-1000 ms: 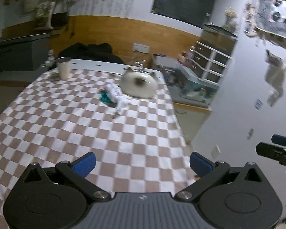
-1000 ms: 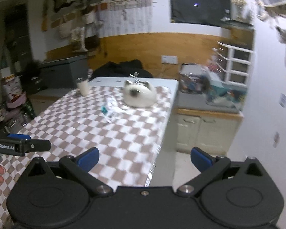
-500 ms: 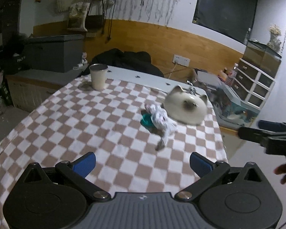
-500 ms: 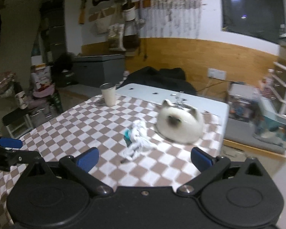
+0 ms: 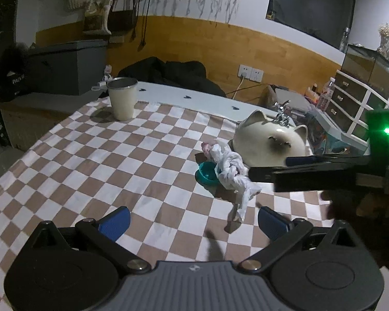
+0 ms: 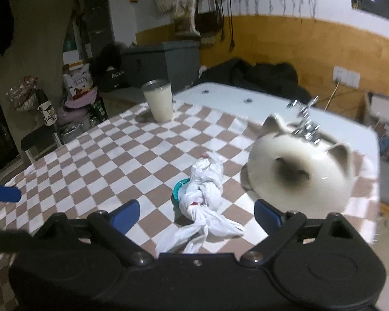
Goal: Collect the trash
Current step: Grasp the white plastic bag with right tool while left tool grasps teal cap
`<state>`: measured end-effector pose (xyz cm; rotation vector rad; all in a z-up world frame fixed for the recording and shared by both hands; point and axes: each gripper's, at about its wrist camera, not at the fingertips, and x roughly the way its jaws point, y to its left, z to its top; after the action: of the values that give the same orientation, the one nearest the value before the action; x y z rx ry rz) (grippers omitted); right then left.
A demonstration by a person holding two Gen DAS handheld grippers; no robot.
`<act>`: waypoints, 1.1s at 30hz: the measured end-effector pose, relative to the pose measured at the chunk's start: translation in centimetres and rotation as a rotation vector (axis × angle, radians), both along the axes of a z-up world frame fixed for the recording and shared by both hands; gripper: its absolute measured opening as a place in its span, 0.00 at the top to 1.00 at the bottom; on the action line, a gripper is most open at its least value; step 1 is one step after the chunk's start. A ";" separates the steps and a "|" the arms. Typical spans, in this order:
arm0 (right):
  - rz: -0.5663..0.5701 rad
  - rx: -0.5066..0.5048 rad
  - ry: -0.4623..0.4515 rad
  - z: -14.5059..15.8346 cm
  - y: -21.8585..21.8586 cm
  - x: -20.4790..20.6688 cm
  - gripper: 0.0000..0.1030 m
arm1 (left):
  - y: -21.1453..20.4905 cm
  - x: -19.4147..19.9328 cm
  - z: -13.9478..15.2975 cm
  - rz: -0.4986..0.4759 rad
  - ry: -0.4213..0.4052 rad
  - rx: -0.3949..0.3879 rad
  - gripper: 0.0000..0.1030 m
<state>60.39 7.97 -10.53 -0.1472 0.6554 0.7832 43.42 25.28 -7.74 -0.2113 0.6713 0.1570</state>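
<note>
While our right claw [image 6: 197,213] is narrowing with nothing between its pads yet, the risk is plain: the knotted white bag [image 6: 206,189] rests against a teal dish [image 6: 179,190], so a low or skewed pinch could catch the dish rim or drag the checked cloth [image 6: 116,155] instead of the plastic. The cat-shaped basin [image 6: 298,173] sits just to the right of the bag, and a wide swing could knock it. The plastic is loose and thin, so we may grab only a tail and leave the knot behind.

Seen from the right wrist, the bag lies on the tabletop just ahead of the claw, its loose tail running back between the two fingers. Our left claw [image 5: 193,220] stands wide apart and empty, with the bag [image 5: 230,171] ahead and to its right.
</note>
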 end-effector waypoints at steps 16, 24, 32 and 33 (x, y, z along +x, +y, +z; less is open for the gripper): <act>-0.020 0.035 0.153 -7.4 3.1 5.7 0.49 | 0.3 7.4 -5.5 -0.093 0.051 0.029 0.23; -0.048 0.083 0.167 -6.2 -3.0 3.6 0.51 | -0.5 12.3 -8.2 -0.141 0.042 0.080 0.30; -0.135 0.128 0.232 -6.6 -7.7 1.0 0.51 | -2.0 16.7 -10.7 -0.155 0.036 0.162 0.37; -0.138 0.128 0.238 -6.7 -7.9 0.8 0.51 | -2.1 16.9 -10.7 -0.145 0.027 0.162 0.40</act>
<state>61.17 0.06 -17.26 0.1087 0.8290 0.7125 60.34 23.23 -18.45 -0.0046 0.6943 0.0741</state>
